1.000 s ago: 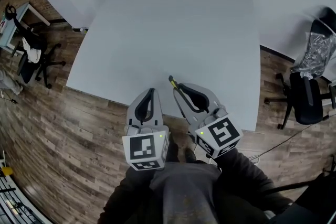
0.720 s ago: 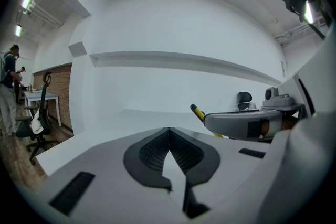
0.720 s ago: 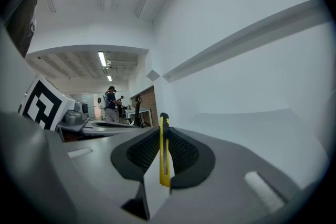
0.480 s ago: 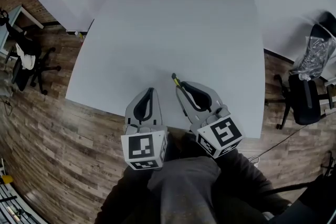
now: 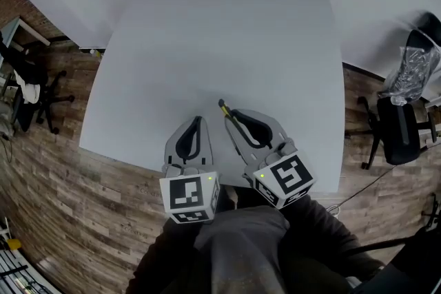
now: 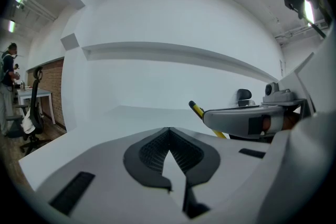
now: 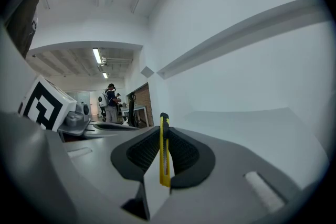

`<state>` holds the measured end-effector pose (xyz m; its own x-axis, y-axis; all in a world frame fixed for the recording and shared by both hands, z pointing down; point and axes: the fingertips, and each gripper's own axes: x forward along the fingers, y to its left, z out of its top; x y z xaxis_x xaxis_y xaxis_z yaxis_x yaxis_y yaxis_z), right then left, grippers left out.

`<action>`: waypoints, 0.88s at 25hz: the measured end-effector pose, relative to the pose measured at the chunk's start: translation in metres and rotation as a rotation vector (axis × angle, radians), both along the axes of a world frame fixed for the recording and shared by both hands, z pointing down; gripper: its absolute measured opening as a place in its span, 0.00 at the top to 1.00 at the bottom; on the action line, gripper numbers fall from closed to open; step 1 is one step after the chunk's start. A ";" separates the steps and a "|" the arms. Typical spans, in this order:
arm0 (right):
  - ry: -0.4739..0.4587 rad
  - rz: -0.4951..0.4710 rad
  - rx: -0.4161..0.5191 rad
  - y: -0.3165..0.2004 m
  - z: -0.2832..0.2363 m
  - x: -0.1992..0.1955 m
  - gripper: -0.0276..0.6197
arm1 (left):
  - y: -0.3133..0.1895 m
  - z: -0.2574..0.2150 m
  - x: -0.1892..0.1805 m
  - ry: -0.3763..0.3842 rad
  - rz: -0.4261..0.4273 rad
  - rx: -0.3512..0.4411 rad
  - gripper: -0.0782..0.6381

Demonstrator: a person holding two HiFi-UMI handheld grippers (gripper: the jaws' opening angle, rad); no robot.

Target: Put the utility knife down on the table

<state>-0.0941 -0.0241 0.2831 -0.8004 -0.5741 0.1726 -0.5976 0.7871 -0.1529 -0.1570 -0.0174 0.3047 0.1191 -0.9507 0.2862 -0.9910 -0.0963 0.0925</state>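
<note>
A slim yellow and black utility knife stands clamped between the pads of my right gripper; its tip sticks out past the jaws. In the head view the knife pokes from the right gripper above the near part of the white table. My left gripper hovers beside it, shut with nothing held. The left gripper view has the left gripper with pads together and the knife jutting from the right gripper at the right.
The table's near edge lies just under both grippers. An office chair stands at the right, another chair and a desk at the far left on the wood floor. People stand far off by a desk.
Both grippers have edged forward over the table's near edge, the knife still clamped in the right one. The view has shifted slightly; the grips are unchanged.
</note>
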 end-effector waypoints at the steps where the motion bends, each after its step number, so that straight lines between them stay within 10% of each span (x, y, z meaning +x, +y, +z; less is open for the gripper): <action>1: -0.002 0.000 -0.005 -0.006 0.002 0.001 0.88 | -0.005 0.002 0.003 -0.001 0.004 -0.005 0.89; 22: 0.011 0.028 -0.075 -0.102 0.026 0.011 0.88 | -0.099 0.018 0.014 -0.003 0.019 -0.066 0.89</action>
